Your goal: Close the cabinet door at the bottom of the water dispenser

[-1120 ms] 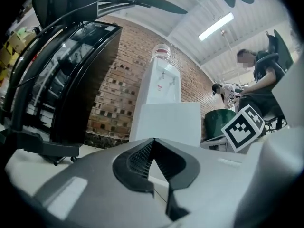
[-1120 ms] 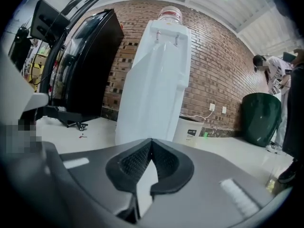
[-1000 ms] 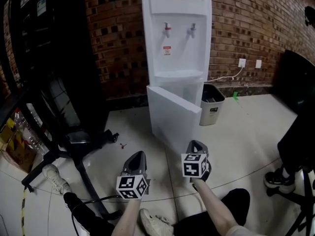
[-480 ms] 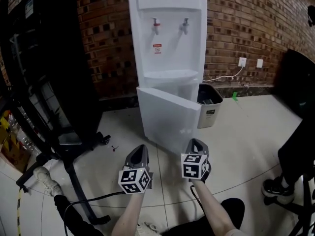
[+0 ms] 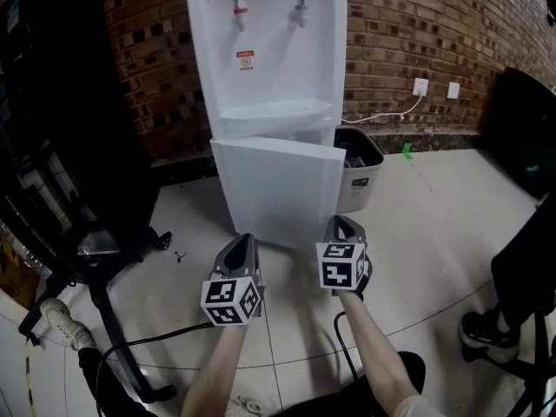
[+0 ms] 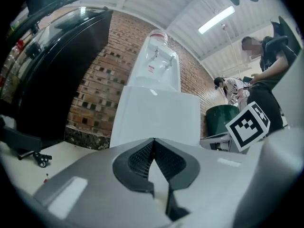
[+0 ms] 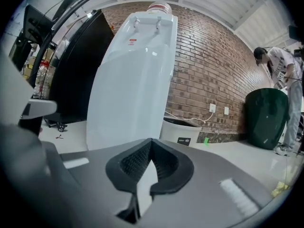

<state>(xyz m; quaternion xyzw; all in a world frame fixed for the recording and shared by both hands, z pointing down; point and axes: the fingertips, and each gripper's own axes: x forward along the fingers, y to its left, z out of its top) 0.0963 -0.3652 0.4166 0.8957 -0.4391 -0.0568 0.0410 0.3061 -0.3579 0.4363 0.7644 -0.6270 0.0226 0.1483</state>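
Low in the head view, at 6 o'clock: left tool [image 5: 246, 241] and right tool [image 5: 340, 222], side by side, both aimed about level at the dispenser. Each tool's own view shows the jaw tips met, nothing between them; both empty. My guess is that the closed tips are meant as a blunt pusher, since this job calls for no grip.

At 12 o'clock from both tools: the cabinet door [image 5: 278, 189], white, in the lower part of the water dispenser [image 5: 269, 50]. It stands out from the body, not flush, and its free edge looks to be on the right. Tools near the door but apart from it.

At 1 o'clock of the right tool: a waste bin [image 5: 358, 174] just beside the dispenser. At 9 o'clock: a dark cabinet [image 5: 52, 146]. The tiled floor [image 5: 434, 233] lies between the tools and the door.

Step in hand, as I read it: the approach; the push is not yet begun.
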